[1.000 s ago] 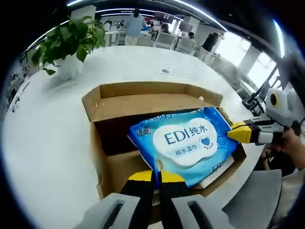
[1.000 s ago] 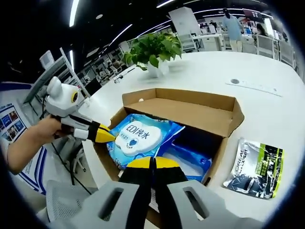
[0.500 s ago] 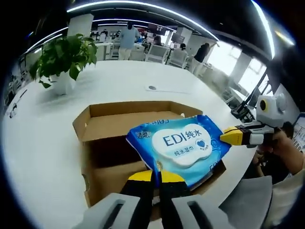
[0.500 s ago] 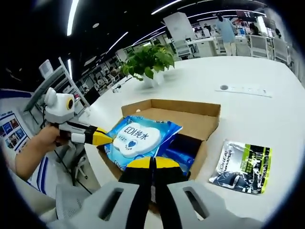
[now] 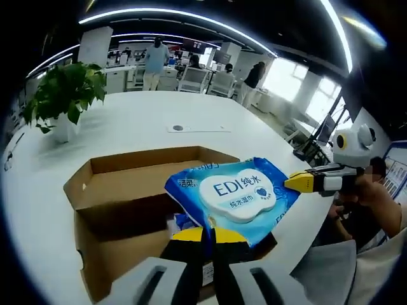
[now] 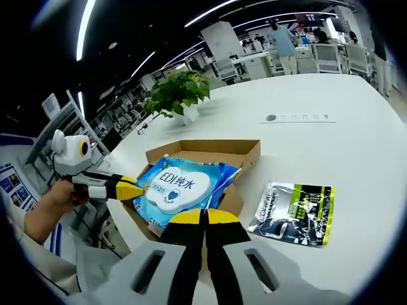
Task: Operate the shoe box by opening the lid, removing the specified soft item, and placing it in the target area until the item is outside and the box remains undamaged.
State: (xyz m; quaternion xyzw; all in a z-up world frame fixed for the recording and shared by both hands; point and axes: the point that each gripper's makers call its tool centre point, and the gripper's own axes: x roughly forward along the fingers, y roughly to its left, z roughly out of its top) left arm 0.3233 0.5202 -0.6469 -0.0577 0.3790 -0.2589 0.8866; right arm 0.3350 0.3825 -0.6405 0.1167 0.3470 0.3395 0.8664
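I am holding the blue wipes pack (image 5: 232, 198) up above the open shoe box (image 5: 127, 216) with both grippers.

My left gripper (image 5: 208, 236) is pinching the pack's near edge, jaws closed tight on it; my right gripper (image 6: 205, 218) is clamping its opposite edge the same way; the box is sitting on the white table (image 6: 331, 152); a silver and green sachet (image 6: 294, 213) is lying beside the box; a potted plant (image 6: 175, 95) is standing beyond it.
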